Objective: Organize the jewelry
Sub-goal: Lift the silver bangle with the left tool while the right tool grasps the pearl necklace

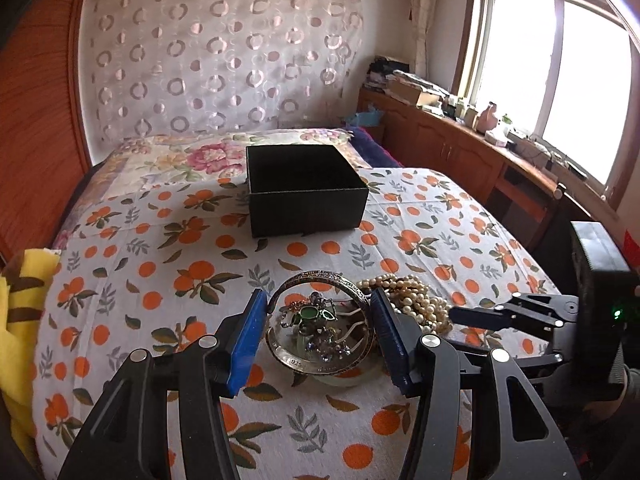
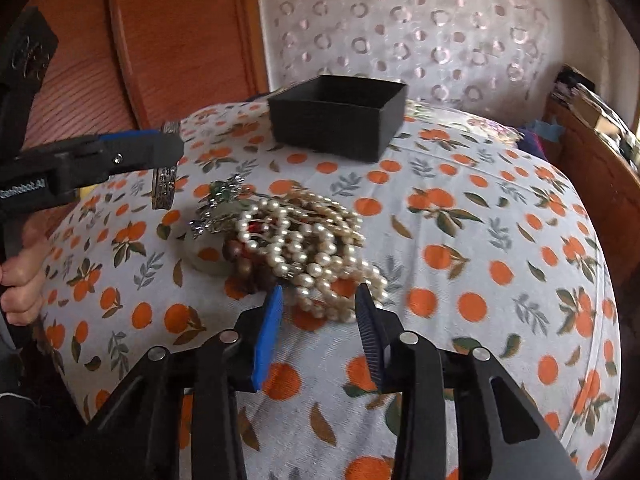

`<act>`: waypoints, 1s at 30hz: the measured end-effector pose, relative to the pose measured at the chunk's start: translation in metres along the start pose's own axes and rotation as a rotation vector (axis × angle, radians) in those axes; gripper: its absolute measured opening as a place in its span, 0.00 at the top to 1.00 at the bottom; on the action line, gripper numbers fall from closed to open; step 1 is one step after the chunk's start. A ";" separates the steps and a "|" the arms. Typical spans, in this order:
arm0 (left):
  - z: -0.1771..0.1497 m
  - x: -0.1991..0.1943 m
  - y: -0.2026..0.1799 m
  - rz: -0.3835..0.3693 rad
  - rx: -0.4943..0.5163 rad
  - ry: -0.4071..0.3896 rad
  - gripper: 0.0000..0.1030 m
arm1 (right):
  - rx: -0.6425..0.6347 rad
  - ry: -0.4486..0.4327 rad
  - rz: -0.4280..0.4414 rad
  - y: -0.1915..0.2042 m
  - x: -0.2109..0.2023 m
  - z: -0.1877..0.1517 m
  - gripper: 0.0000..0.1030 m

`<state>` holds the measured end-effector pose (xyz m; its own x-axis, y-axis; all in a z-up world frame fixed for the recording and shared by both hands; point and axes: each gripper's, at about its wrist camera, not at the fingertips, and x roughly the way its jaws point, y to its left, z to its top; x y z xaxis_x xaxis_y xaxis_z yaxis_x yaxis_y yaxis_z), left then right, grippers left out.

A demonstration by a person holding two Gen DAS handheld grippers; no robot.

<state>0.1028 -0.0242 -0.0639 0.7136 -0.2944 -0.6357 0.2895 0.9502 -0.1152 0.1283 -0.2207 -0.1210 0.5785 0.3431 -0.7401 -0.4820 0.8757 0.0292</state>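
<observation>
A heap of jewelry lies on the orange-print bedsheet. My left gripper is shut on a silver engraved bangle, one blue pad on each side of it. The right wrist view shows that bangle lifted clear of the sheet in the left gripper. Through the ring I see a green-stoned brooch. My right gripper has its pads against the near end of a bunched pearl necklace, which rests on the bed. An open black box stands farther back.
Brown beads and a pale bangle sit under the pearls. A yellow blanket lies at the left, a wooden headboard behind it. A wooden cabinet runs below the window. A hand holds the left gripper.
</observation>
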 end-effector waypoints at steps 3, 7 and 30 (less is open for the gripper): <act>-0.002 -0.002 -0.001 0.005 0.003 -0.004 0.50 | -0.053 0.020 -0.036 0.009 0.006 0.004 0.61; -0.004 -0.003 0.000 0.005 -0.002 -0.006 0.50 | -0.072 0.033 -0.063 0.004 0.008 0.006 0.61; 0.001 -0.007 0.003 0.010 -0.010 -0.023 0.50 | -0.021 -0.180 -0.038 -0.019 -0.068 0.045 0.92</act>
<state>0.0991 -0.0188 -0.0591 0.7312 -0.2873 -0.6187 0.2763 0.9540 -0.1164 0.1275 -0.2451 -0.0414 0.7038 0.3671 -0.6082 -0.4706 0.8823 -0.0120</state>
